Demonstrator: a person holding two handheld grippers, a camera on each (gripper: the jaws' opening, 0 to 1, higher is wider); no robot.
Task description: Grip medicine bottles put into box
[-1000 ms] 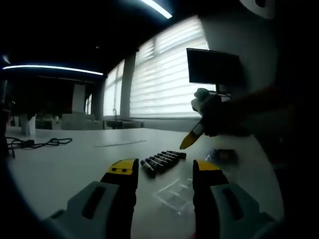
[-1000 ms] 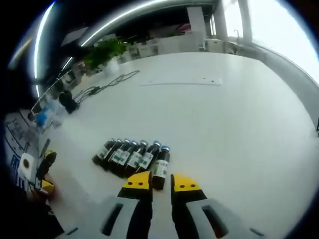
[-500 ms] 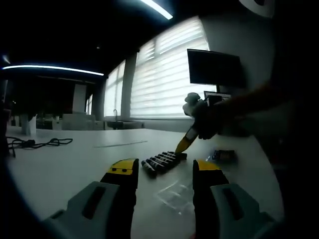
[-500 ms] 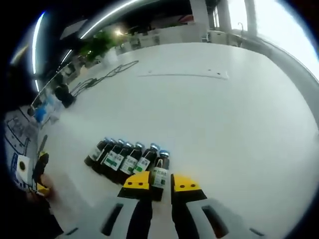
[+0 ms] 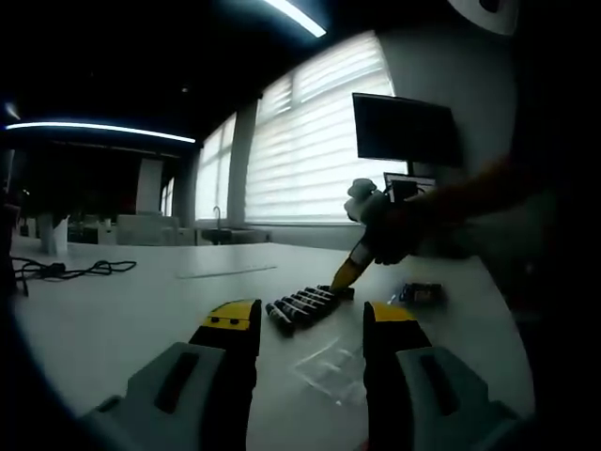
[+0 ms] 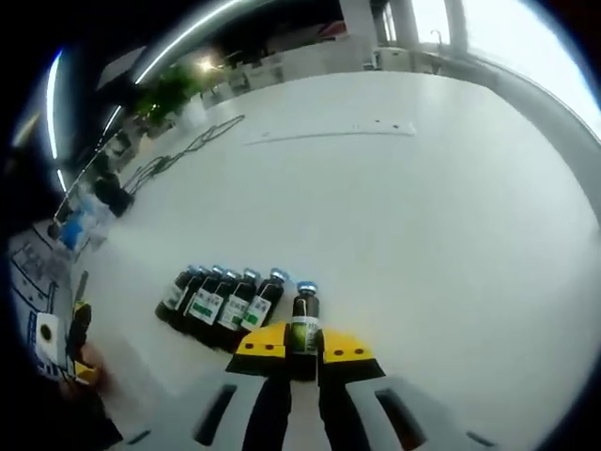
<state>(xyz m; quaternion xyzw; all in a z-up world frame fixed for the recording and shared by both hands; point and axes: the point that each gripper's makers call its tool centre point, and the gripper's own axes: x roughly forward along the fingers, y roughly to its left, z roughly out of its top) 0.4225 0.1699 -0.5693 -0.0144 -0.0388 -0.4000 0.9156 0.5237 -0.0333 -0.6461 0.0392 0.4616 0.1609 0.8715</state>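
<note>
Whereas a moment earlier it hovered short of the row, the right gripper (image 6: 302, 346) now appears to pinch the end dark glass medicine bottle (image 6: 303, 319) between yellow-tipped fingers on the white tabletop (image 6: 423, 216); left gripper (image 5: 306, 324) fingers spread; boxing remains.

An office: long white table (image 6: 451, 188), wall monitor (image 5: 404, 127), blinds (image 5: 300, 150) over wide windows, ceiling strip lights (image 5: 94, 127).

The right claw (image 6: 302, 346) hides the held bottle's (image 6: 304, 323) base.
</note>
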